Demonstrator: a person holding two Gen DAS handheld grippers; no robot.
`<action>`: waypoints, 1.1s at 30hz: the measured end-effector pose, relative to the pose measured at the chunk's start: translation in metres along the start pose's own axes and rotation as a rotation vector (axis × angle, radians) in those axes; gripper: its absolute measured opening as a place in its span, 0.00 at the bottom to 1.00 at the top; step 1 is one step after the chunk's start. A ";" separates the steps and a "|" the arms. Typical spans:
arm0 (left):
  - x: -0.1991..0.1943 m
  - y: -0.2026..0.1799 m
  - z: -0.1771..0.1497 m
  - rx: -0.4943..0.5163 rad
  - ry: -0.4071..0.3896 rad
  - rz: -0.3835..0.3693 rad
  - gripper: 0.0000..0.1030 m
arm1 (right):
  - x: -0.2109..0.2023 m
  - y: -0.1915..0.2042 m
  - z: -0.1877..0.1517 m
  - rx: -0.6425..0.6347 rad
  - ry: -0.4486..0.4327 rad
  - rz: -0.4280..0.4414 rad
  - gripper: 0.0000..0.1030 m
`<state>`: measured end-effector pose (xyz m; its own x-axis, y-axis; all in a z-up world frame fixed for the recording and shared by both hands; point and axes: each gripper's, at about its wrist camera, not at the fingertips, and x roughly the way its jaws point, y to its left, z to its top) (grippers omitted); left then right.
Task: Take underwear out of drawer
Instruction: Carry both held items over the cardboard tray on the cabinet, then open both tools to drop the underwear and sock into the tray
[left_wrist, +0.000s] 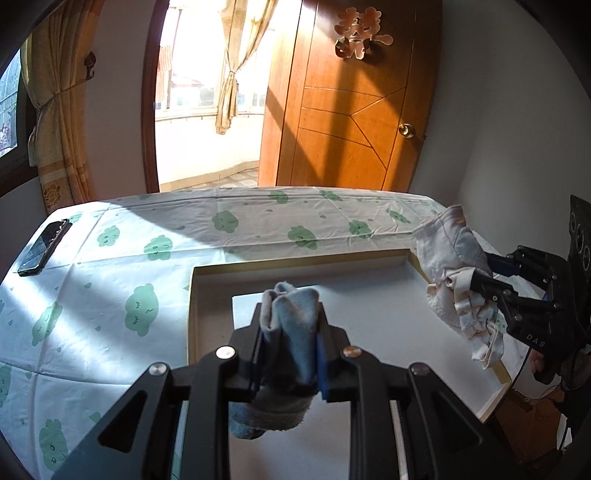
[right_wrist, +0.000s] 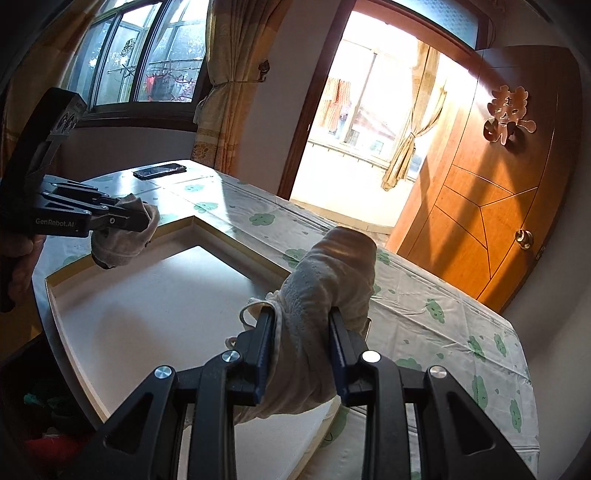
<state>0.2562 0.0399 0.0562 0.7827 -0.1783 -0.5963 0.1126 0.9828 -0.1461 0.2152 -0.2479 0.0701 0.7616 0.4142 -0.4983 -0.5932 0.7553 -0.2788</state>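
Observation:
My left gripper (left_wrist: 290, 343) is shut on a folded blue-grey underwear (left_wrist: 295, 332) and holds it above the white drawer (left_wrist: 369, 310). It shows from the side in the right wrist view (right_wrist: 146, 218), with that underwear (right_wrist: 122, 240) hanging over the drawer's far corner. My right gripper (right_wrist: 301, 339) is shut on a white underwear (right_wrist: 325, 288) and holds it above the drawer's rim (right_wrist: 236, 240). In the left wrist view it (left_wrist: 476, 280) holds the white underwear (left_wrist: 450, 266) over the drawer's right side. The drawer floor looks bare.
The drawer lies on a table with a white cloth printed with green clouds (left_wrist: 129, 280). A black phone (left_wrist: 44, 245) lies at the table's far left corner, also in the right wrist view (right_wrist: 159, 171). A wooden door (left_wrist: 351, 110) and open balcony doorway stand behind.

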 end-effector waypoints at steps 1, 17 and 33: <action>0.004 0.002 0.003 -0.007 0.007 0.002 0.20 | 0.005 -0.003 0.001 0.007 0.015 0.004 0.30; 0.069 0.024 0.021 -0.123 0.148 -0.016 0.20 | 0.066 -0.024 0.006 0.072 0.192 0.042 0.30; 0.078 0.038 0.021 -0.204 0.177 0.028 0.62 | 0.070 -0.040 -0.003 0.144 0.242 0.047 0.50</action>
<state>0.3342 0.0643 0.0204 0.6628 -0.1744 -0.7282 -0.0469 0.9609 -0.2728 0.2915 -0.2503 0.0436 0.6391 0.3303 -0.6946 -0.5701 0.8096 -0.1396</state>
